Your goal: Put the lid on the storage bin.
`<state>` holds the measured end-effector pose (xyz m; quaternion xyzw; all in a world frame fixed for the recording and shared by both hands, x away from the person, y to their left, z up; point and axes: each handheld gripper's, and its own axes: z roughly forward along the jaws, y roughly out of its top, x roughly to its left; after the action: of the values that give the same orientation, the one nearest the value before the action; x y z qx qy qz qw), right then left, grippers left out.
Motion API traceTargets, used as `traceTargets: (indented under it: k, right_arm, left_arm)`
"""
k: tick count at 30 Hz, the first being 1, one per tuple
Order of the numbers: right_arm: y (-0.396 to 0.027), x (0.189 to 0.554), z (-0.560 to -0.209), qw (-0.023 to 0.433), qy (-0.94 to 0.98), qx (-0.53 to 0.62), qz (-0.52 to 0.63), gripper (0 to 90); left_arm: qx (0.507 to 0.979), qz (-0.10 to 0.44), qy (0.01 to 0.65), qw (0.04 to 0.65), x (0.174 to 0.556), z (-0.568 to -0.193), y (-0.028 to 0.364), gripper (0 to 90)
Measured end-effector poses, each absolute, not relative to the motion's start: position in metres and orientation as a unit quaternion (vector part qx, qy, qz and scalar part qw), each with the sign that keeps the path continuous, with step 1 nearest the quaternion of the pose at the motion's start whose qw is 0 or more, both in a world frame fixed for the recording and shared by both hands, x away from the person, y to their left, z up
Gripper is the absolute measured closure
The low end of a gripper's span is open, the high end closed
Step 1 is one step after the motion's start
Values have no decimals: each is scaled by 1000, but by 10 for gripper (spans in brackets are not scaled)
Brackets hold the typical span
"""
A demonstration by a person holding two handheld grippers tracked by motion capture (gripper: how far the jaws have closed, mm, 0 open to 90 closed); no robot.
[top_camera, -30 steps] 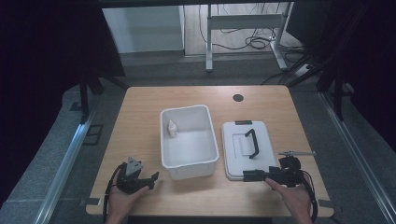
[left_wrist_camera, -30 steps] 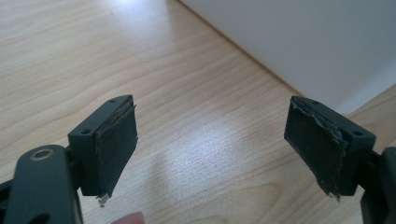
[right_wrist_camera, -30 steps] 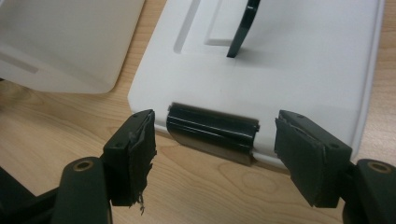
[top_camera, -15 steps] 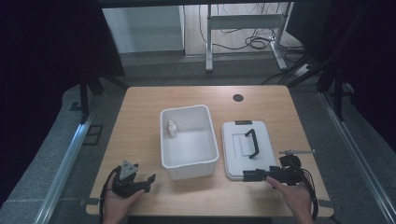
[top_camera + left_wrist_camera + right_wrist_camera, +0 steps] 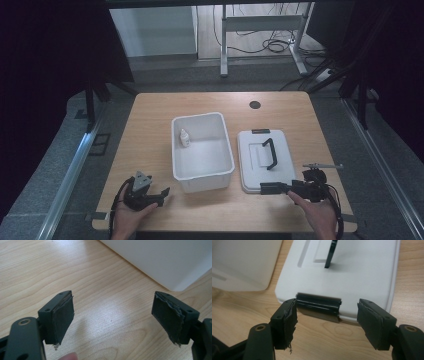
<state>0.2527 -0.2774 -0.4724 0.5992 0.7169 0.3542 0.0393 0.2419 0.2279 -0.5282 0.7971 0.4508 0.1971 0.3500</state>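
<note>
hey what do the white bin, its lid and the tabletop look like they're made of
Bin: likely plastic, with smooth, matte, slightly translucent white walls. Lid: apparently the same moulded white plastic, carrying a black handle and latch. Table: light wood or wood-look laminate; grain lines show.

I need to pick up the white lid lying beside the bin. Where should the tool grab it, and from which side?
Probably the black handle standing upright in the middle of the lid: come from above, jaws across the bar. The lid lies flat on the table, so its rim offers little. The open right tool faces the near-edge latch, a smaller hold.

Bottle (image 5: 184, 138) in bin (image 5: 202, 176), lid (image 5: 264, 161) right.
</note>
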Motion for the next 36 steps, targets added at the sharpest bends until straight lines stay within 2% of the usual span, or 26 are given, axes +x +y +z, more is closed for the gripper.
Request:
traceTargets:
  k: [10, 14, 36]
  right_arm:
    - [-269, 254, -465, 31, 733, 577, 357, 327]
    - [-264, 257, -461, 48, 748, 573, 331, 330]
    - [-261, 278, -441, 26, 740, 581, 338, 349]
  left_arm:
    - [807, 202, 446, 331, 244, -534, 223, 183]
    - [809, 202, 444, 329, 244, -535, 222, 183]
    - [808, 203, 449, 321, 246, -543, 220, 181]
